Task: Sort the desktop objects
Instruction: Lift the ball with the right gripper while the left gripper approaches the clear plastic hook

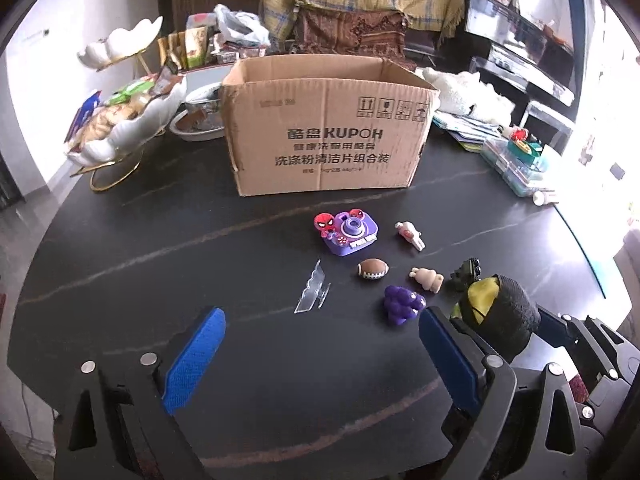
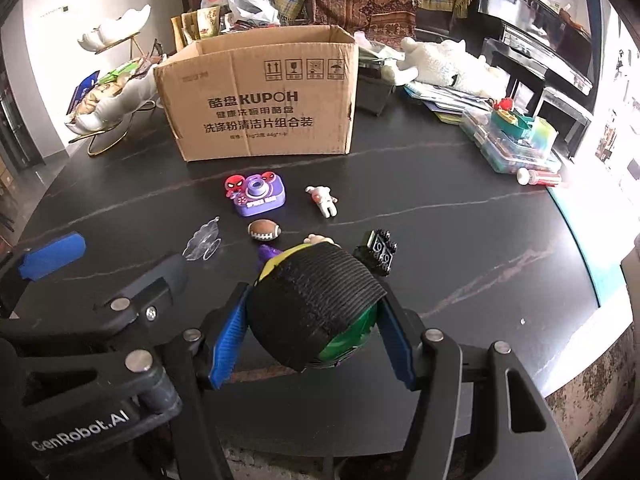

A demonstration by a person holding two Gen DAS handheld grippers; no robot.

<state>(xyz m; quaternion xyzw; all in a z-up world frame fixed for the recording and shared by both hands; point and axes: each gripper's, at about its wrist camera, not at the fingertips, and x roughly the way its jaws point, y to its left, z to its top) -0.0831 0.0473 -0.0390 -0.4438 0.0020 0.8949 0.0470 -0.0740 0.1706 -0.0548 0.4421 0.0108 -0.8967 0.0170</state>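
Note:
My right gripper point(image 2: 314, 320) is shut on a round yellow-green toy wrapped in a black ribbed band point(image 2: 316, 296), held low over the dark table; it also shows in the left wrist view point(image 1: 500, 308). My left gripper point(image 1: 320, 340) is open and empty to its left. Ahead lie a purple toy camera point(image 1: 350, 234), a small brown football point(image 1: 373, 269), purple grapes point(image 1: 402, 303), a white figure point(image 1: 410, 235), a beige bear point(image 1: 427, 279), a black toy car point(image 1: 466, 273) and a clear plastic piece point(image 1: 312, 294). An open cardboard box point(image 1: 328, 128) stands behind them.
A white shell-shaped stand with snacks point(image 1: 120, 120) and a metal bowl point(image 1: 200, 120) sit at the back left. Clear plastic cases with toys point(image 1: 516, 160), papers and a white plush point(image 1: 468, 92) are at the back right. The table edge point(image 1: 592, 256) curves at right.

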